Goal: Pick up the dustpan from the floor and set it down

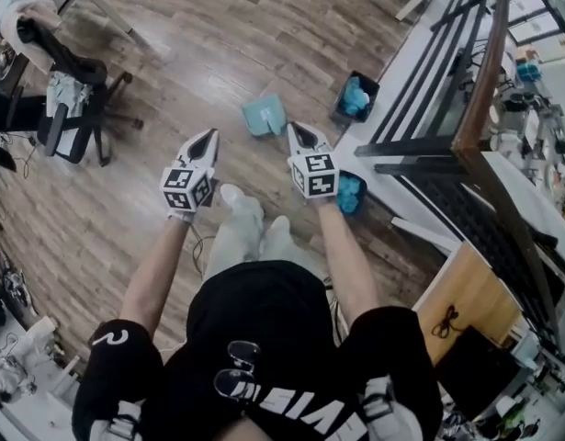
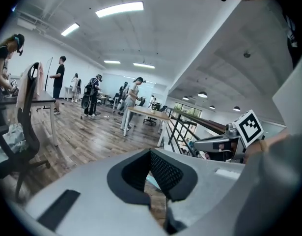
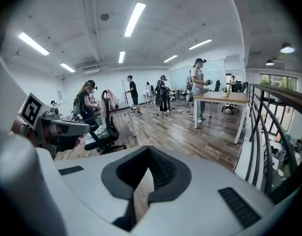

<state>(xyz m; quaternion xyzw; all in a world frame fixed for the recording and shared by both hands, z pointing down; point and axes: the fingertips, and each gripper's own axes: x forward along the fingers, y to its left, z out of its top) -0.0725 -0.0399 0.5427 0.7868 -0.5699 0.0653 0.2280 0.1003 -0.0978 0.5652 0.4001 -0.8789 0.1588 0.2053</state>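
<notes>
The pale teal dustpan (image 1: 264, 115) lies on the wooden floor, just beyond and between the two gripper tips. My left gripper (image 1: 211, 134) is held out above the floor to the dustpan's left, its jaws together with nothing in them. My right gripper (image 1: 292, 127) is to the dustpan's right, also shut and empty. Neither touches the dustpan. In the left gripper view the left gripper (image 2: 151, 154) points out over the room, and the right gripper's marker cube (image 2: 249, 126) shows at the right. In the right gripper view the right gripper (image 3: 150, 151) points across the room.
A dark bin (image 1: 340, 111) with blue contents stands by the white ledge and black railing (image 1: 429, 145) at the right. Another blue item (image 1: 349, 193) lies near my right forearm. An office chair (image 1: 75, 99) stands at the left. Several people and tables (image 3: 219, 98) are farther off.
</notes>
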